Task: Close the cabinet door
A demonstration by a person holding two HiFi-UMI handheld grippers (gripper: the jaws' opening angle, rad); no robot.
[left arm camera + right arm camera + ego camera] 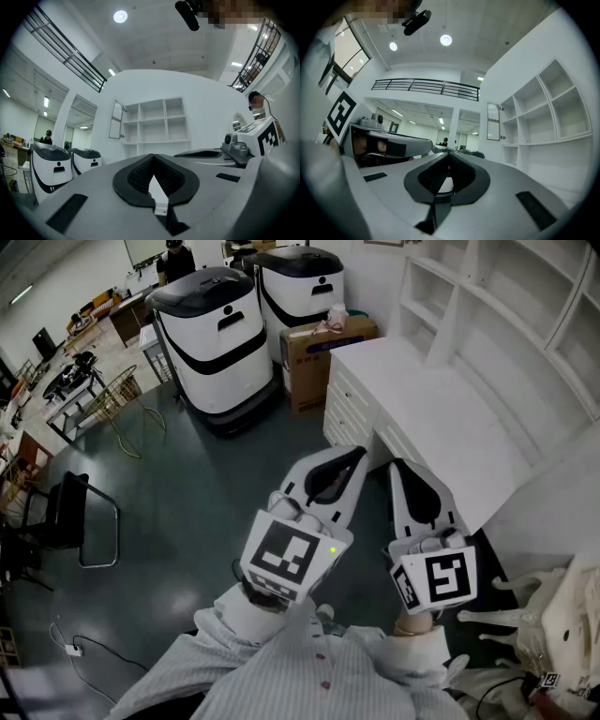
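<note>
left gripper (354, 457), right gripper (401, 470): jaws together, nothing held, low centre of head view. door (116, 119) open, left of shelves (154, 119), well apart. to be approached first, then pushed at free edge with closed tips

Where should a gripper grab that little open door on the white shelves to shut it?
Take the cabinet door by its free upright edge, the one away from the hinges that join it to the white shelves. The door is a thin flat panel swung outward, so come at that edge from the open room side, probably pinching across its thickness.
</note>
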